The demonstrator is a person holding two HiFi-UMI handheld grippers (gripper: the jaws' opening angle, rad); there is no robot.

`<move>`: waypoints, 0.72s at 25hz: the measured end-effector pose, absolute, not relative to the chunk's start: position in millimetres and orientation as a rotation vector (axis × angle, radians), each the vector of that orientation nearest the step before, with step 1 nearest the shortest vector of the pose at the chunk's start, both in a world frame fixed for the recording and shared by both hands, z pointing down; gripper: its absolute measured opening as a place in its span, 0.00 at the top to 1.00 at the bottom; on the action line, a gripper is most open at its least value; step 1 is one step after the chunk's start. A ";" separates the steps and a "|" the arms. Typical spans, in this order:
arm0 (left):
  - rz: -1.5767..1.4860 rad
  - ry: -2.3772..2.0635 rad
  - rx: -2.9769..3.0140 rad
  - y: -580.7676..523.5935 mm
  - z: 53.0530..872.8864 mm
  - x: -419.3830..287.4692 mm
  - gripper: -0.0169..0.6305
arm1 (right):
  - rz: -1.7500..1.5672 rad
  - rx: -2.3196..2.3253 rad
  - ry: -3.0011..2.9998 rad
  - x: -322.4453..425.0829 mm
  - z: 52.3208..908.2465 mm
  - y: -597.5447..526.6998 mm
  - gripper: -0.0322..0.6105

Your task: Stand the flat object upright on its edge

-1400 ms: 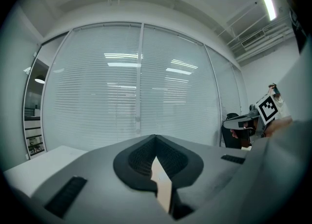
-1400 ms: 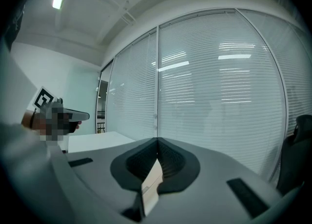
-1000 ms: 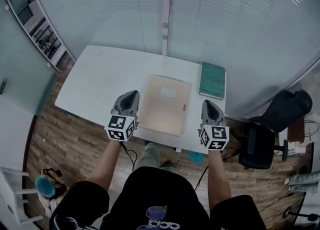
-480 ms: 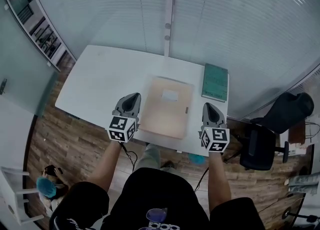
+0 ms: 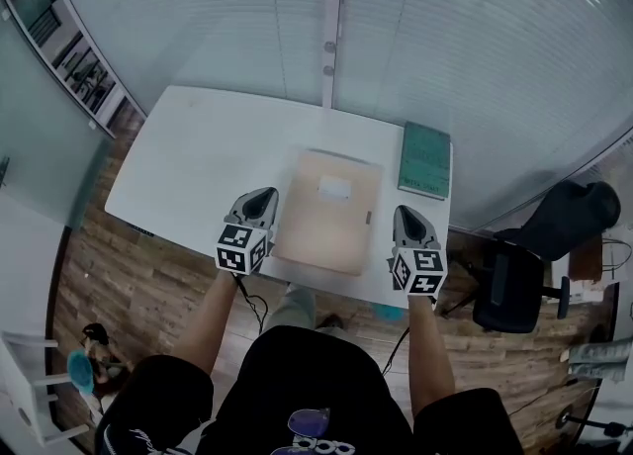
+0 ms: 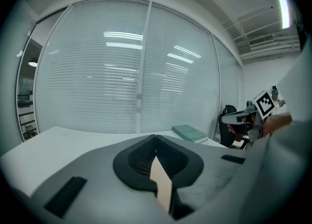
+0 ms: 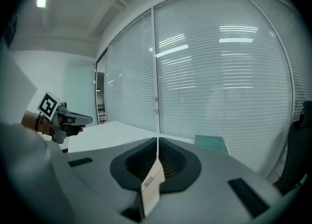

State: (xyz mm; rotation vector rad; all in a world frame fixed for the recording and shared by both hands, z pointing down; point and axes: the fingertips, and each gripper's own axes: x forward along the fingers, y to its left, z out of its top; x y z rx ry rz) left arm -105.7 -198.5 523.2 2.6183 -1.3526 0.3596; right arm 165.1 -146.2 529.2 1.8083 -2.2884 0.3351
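One tan flat folder lies flat in the middle of the white tabletop. One green book lies by the far right corner, and two claws, the left claw and the right claw, flank the folder's near end. Against a second ago the folder and book lie unchanged while both claws sit slightly lower, each with jaws pressed together just beside the folder, gripping neither folder nor book.
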 end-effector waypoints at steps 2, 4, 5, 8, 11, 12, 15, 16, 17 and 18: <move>0.379 -1.330 2.601 -201.3 533.5 -106.2 0.94 | 0.371 1.791 -2.306 163.6 535.2 -149.2 0.92; 0.379 -1.301 2.583 -203.1 540.8 -106.3 0.94 | 0.414 1.756 -2.334 160.2 540.8 -152.7 0.82; 0.371 -1.288 2.573 -204.3 543.0 -106.7 0.93 | 0.439 1.735 -2.350 157.7 543.3 -155.0 0.69; 0.365 -1.238 2.557 -208.2 548.9 -106.2 0.70 | 0.492 1.694 -2.388 152.6 548.5 -160.7 0.56; 0.397 -1.188 2.545 -211.8 556.3 -103.1 0.59 | 0.537 1.658 -2.393 150.2 556.5 -163.3 0.52; 0.407 -1.170 2.534 -213.0 559.9 -102.6 0.57 | 0.555 1.646 -2.390 149.0 560.6 -164.5 0.51; 0.432 -1.106 2.486 -216.6 576.7 -100.7 0.53 | 0.619 1.605 -2.381 145.0 576.2 -169.9 0.50; 0.447 -1.088 2.469 -217.3 583.7 -100.2 0.53 | 0.643 1.589 -2.376 143.7 582.4 -171.2 0.50; 0.465 -1.074 2.455 -217.8 590.8 -99.8 0.52 | 0.665 1.572 -2.370 142.4 588.9 -172.1 0.50; 0.484 -1.062 2.443 -217.9 597.8 -99.5 0.52 | 0.686 1.555 -2.363 141.3 595.4 -172.5 0.50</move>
